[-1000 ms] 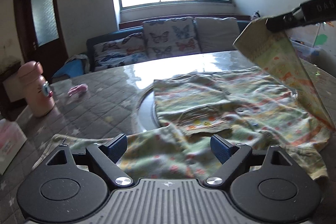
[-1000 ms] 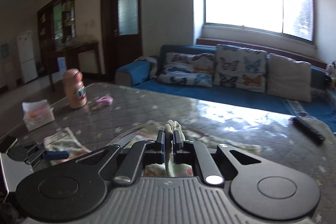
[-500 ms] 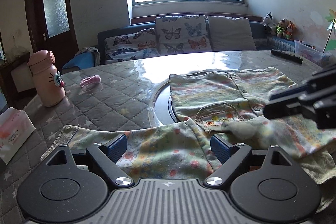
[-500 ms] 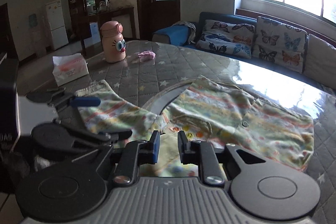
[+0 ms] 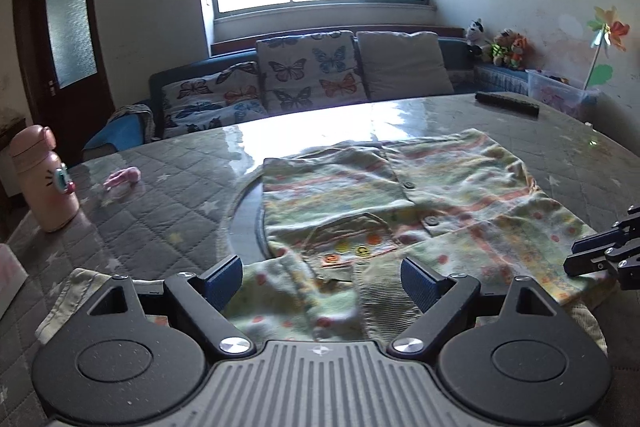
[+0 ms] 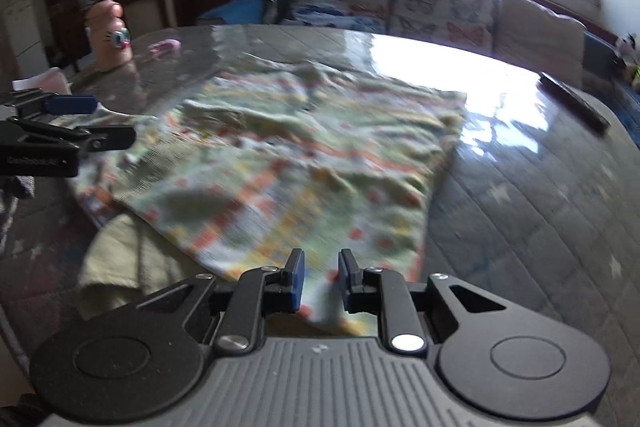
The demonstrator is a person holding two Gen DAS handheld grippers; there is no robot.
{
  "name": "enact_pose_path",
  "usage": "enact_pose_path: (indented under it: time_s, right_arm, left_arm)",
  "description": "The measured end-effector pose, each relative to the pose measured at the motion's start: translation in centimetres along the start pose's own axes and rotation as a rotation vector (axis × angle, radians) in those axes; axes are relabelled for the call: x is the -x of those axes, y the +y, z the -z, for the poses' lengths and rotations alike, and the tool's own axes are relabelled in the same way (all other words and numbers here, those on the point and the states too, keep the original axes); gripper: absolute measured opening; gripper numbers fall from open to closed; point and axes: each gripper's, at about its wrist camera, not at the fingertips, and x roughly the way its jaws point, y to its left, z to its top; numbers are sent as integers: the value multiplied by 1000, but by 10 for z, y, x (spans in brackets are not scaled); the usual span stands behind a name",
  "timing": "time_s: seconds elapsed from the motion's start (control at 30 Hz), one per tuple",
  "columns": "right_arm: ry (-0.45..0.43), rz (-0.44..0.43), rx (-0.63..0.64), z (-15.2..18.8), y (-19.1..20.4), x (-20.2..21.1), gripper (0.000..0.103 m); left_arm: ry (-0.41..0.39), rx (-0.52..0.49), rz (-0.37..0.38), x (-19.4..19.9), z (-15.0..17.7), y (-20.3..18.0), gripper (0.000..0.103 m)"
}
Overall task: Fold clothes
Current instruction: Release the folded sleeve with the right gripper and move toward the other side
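A pale green child's shirt (image 5: 400, 195) with orange stripes, dots and buttons lies spread on the round table, one side folded over its body. My left gripper (image 5: 322, 277) is open above the shirt's near sleeve, holding nothing. My right gripper (image 6: 320, 277) is open a small way, its blue pads just over the shirt's (image 6: 304, 163) near edge, with no cloth between them. Each gripper shows in the other's view: the right one (image 5: 600, 255) at the shirt's right edge, the left one (image 6: 60, 131) at its left.
The table (image 5: 160, 203) has a grey quilted cover under glass. A pink bottle (image 5: 44, 179) and a small pink item (image 5: 122, 179) stand at left, a black remote (image 5: 506, 103) at far right. A tissue box (image 6: 44, 83) sits near the left edge. A sofa stands behind.
My right gripper let go of the lifted shirt side, which now lies folded over the body, and drew back to the shirt's near right edge. My left gripper stayed open.
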Motion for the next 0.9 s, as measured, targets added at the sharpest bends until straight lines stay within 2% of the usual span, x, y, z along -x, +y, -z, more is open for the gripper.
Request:
enact_pose_path:
  time_s: [0.13, 0.27, 0.37, 0.5, 0.67, 0.9]
  right_arm:
    - [-10, 25, -27, 2, -15, 6, 15]
    - [-71, 50, 0, -13, -15, 6, 15]
    - [-100, 55, 1, -29, -16, -9, 17]
    - [-88, 86, 0, -37, -23, -35, 16]
    - [-74, 134, -19, -32, -33, -36, 11]
    - [-100, 121, 0, -42, -36, -39, 13]
  left_arm:
    - [12, -12, 6, -8, -2, -6, 88]
    - [17, -3, 1, -17, -7, -5, 88]
    - [28, 9, -16, -25, -10, -1, 88]
    - [50, 19, -50, -33, -8, 9, 88]
    - [80, 34, -81, -40, -3, 22, 88]
    - [100, 50, -98, -46, 1, 29, 88]
